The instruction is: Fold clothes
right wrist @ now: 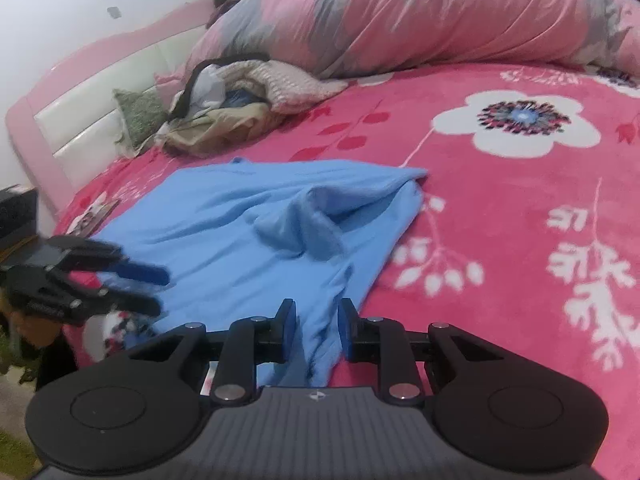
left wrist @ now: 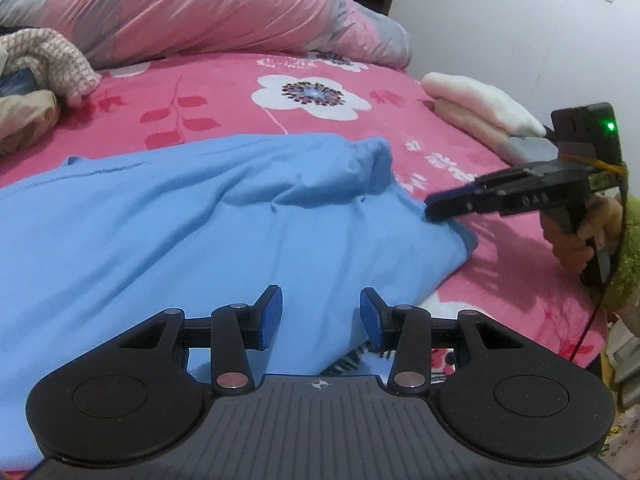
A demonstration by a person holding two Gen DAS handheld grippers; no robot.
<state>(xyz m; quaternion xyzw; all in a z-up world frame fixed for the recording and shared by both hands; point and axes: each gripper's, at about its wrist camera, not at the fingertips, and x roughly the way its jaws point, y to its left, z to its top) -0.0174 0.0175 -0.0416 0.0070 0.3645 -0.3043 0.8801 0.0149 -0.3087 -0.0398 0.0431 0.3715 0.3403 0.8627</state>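
Observation:
A light blue garment (left wrist: pixel 200 220) (right wrist: pixel 260 220) lies spread and rumpled on the pink flowered bedspread (left wrist: pixel 240 92) (right wrist: pixel 520 220). My left gripper (left wrist: pixel 321 316) hovers over its near part, open, with nothing between the pads; from the right wrist view the left gripper (right wrist: pixel 160 292) sits at the garment's left edge. My right gripper (right wrist: pixel 317 328) is at the garment's near right edge. Its fingers stand a little apart over a ridge of blue cloth, and the pads do not visibly squeeze it. In the left wrist view the right gripper (left wrist: pixel 434 206) meets the garment's right edge.
A pink and grey quilt (left wrist: pixel 200 8) (right wrist: pixel 440 12) is heaped along the far side. A pile of unfolded clothes (left wrist: pixel 44 64) (right wrist: pixel 240 96) lies beside it. A folded stack (left wrist: pixel 480 112) rests at the bed's right edge. A person's hand (left wrist: pixel 576 248) holds the right gripper. The headboard (right wrist: pixel 80 100) stands on the left.

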